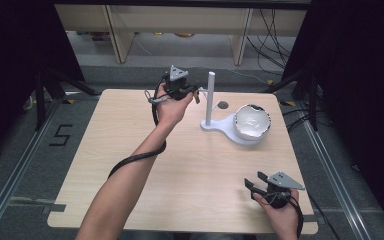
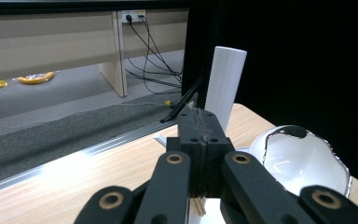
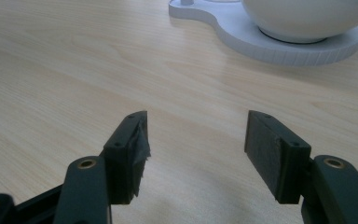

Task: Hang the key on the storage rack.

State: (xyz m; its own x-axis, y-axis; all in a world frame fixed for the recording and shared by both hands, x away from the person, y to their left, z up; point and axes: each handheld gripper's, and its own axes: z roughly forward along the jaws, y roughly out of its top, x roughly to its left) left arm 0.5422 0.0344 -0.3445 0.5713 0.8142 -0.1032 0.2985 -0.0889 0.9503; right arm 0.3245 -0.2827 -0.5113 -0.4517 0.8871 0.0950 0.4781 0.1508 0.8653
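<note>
My right hand-held gripper (image 1: 260, 184) hangs over the near right corner of the bench (image 1: 130, 200), jaws wide apart and empty. My left hand-held gripper (image 1: 196, 92) is held up at the far edge, jaws pressed together, just beside the white post (image 1: 210, 97). Right of the post, the white bowl (image 1: 252, 121) sits on the stand's base (image 1: 219, 126).

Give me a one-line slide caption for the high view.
Left gripper, jaws closed, raised beside the white post of a stand holding a white bowl; right gripper open near the wooden table edge.
</note>
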